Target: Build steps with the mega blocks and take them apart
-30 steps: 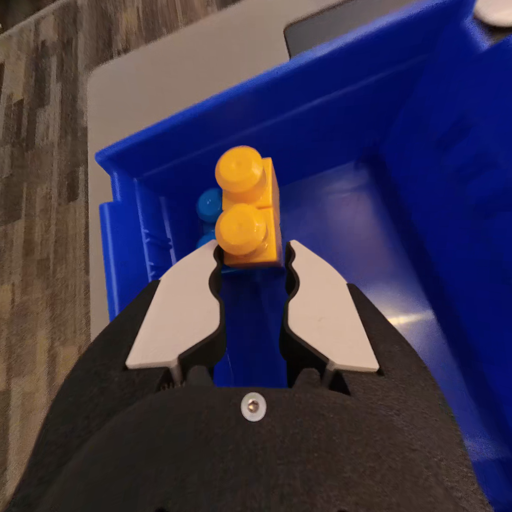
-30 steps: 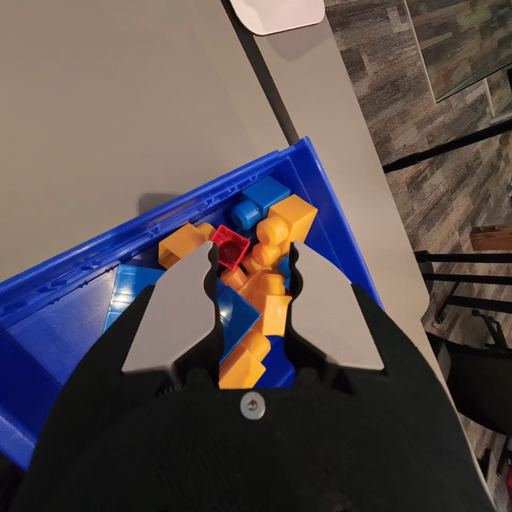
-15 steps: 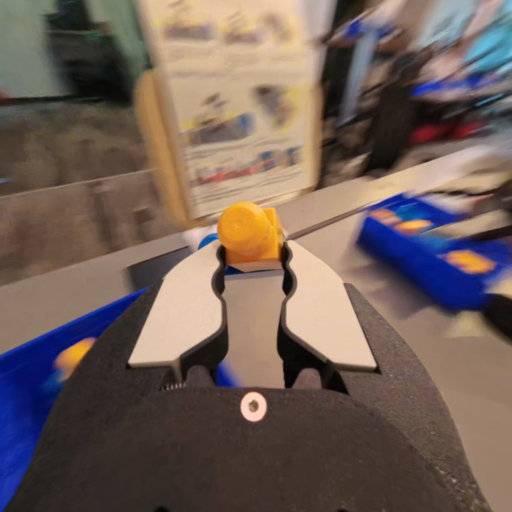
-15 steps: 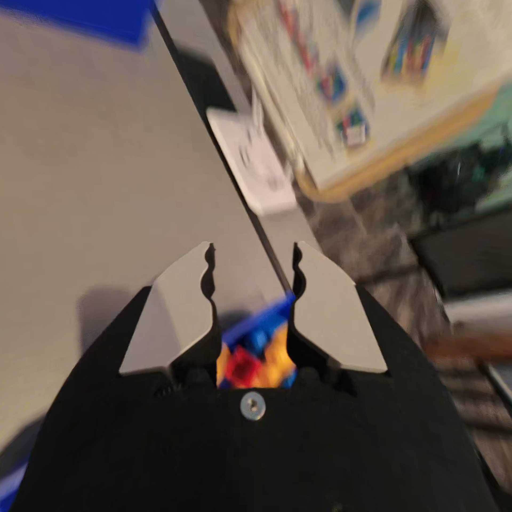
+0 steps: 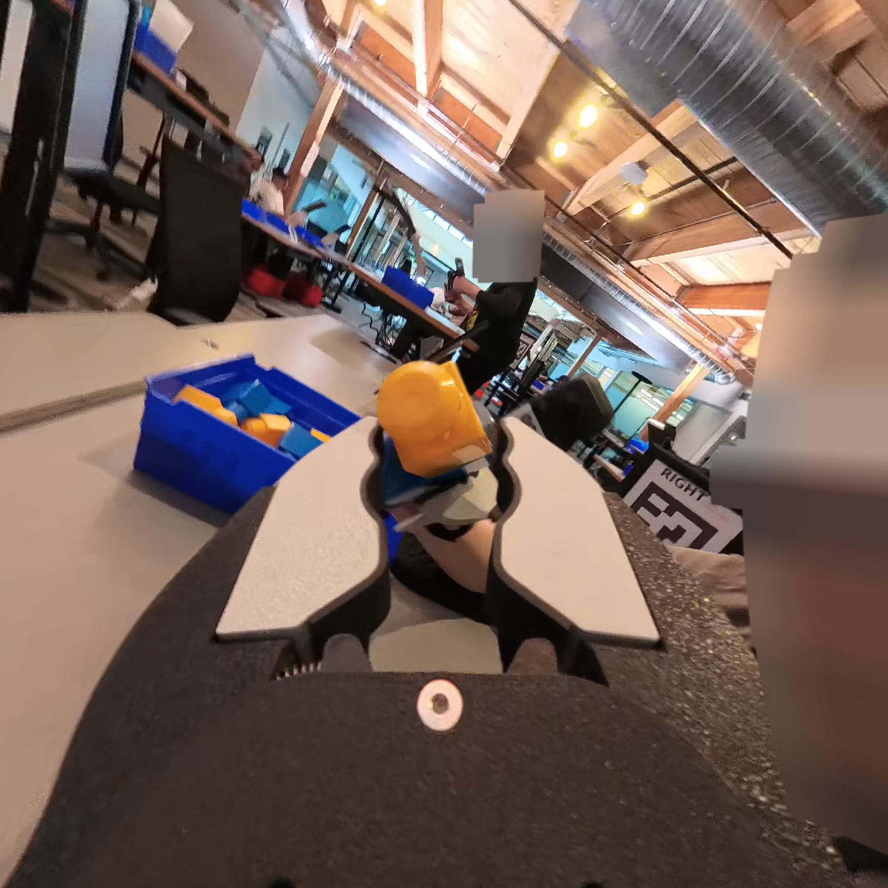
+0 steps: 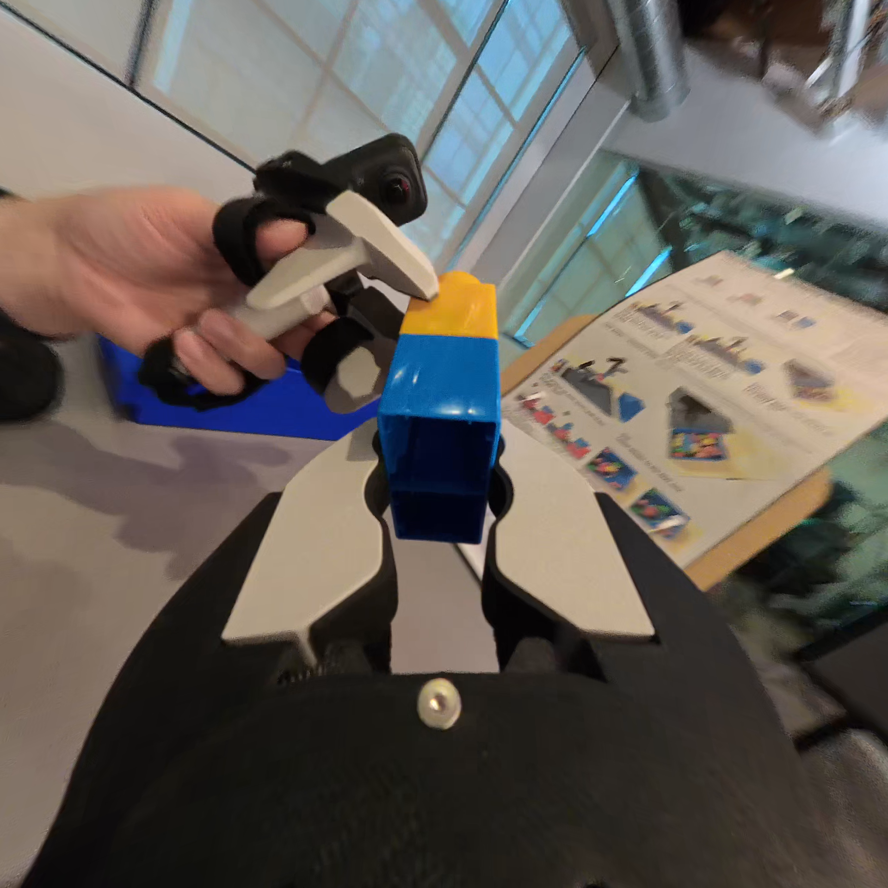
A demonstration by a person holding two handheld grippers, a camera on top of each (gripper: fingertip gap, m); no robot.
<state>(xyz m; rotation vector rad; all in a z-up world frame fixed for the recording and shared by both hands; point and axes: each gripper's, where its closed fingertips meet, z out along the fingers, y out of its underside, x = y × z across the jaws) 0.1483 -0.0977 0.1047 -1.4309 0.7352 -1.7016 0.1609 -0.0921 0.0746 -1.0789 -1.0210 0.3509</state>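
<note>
Left wrist view: my left tongs (image 5: 435, 449) pinch the orange block (image 5: 429, 417), raised above the table (image 5: 72, 490). Right wrist view: my right tongs (image 6: 436, 473) clamp the blue block (image 6: 439, 413) beneath it; I should pull straight apart, without twisting.

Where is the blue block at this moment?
In the right wrist view, the blue block sits centre frame, clamped in the right hand-held gripper, joined to the yellow block that the left hand-held gripper holds.
</note>
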